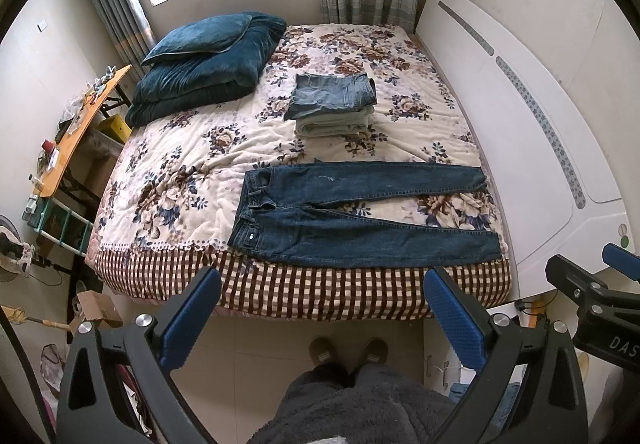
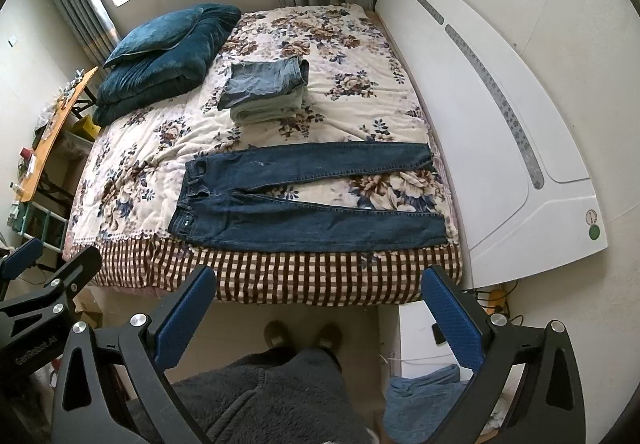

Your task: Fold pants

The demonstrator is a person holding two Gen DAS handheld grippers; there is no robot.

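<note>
Jeans [image 1: 360,216] flat on bed [image 1: 180,148] ahead, long axis left-right, waist left | our left tongs [image 1: 324,312] nearer waist, right tongs [image 2: 320,308] nearer cuffs | both gaping, empty

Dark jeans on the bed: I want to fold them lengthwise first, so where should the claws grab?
Take the dark jeans along the near leg's edge, at waistband and hem, coming from the bed's foot. They lie flat with legs spread, so that leg lifts over the far one.
</note>
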